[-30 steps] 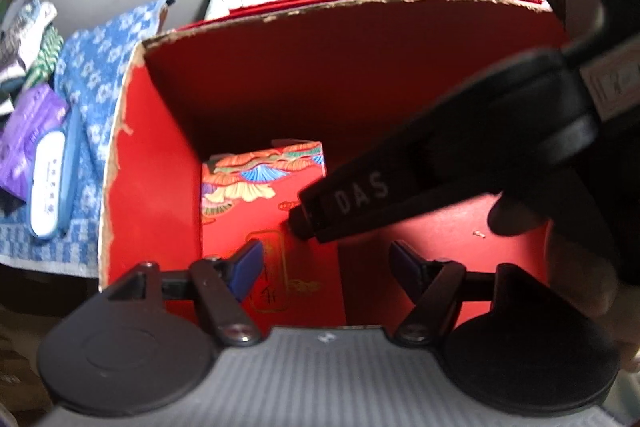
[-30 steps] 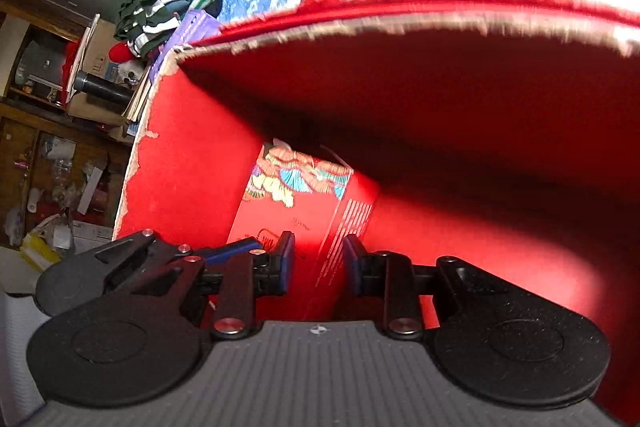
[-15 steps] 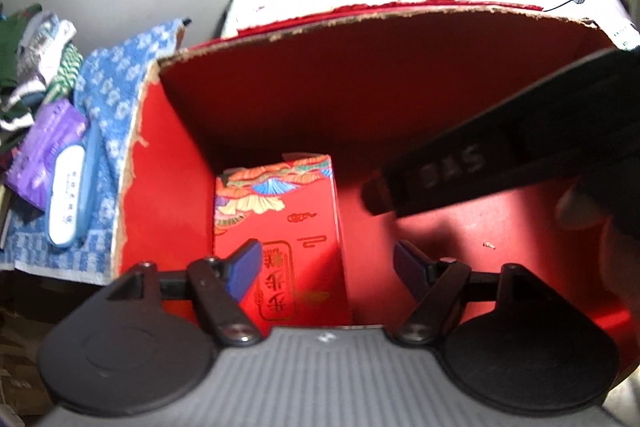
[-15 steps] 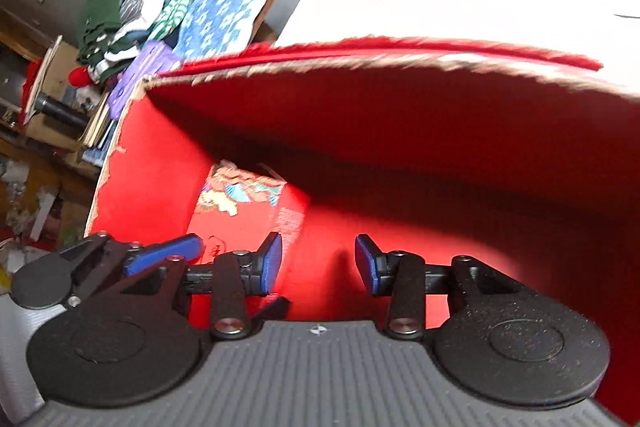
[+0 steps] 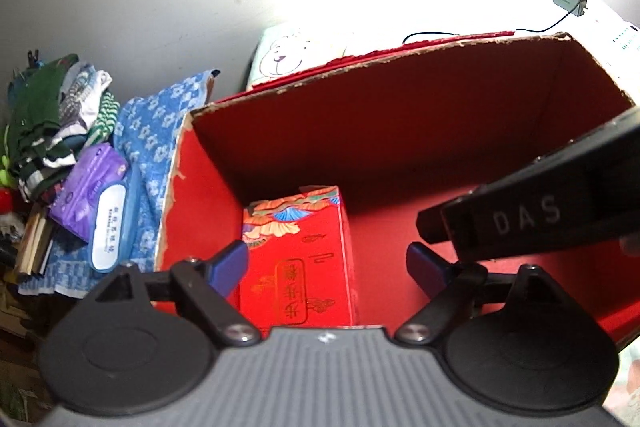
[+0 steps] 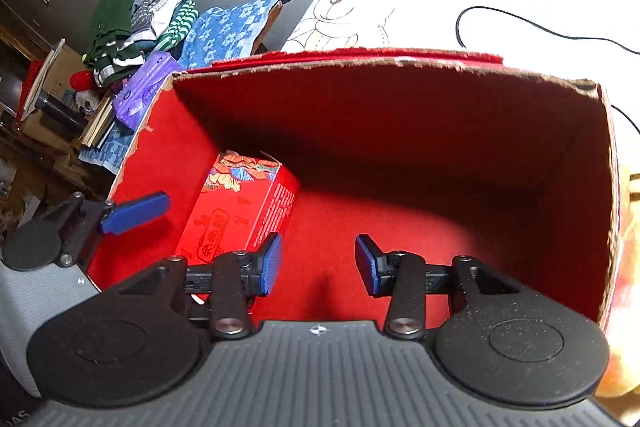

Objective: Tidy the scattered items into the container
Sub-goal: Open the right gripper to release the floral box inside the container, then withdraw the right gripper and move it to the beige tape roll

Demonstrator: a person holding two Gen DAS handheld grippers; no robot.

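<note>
Red carton [image 5: 400, 131]: open-topped, torn rim.
Patterned box [image 5: 298, 259]: inside, by left wall.
Left tool [image 5: 326, 269]: jaws apart, empty.
Right tool [image 6: 318, 263]: jaws apart, empty.

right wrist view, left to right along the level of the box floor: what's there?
Left gripper's blue fingertip → small red patterned carton against the box's left wall → bare red floor of the big red box → box's right wall → yellow-orange object outside, unclear what.
</note>
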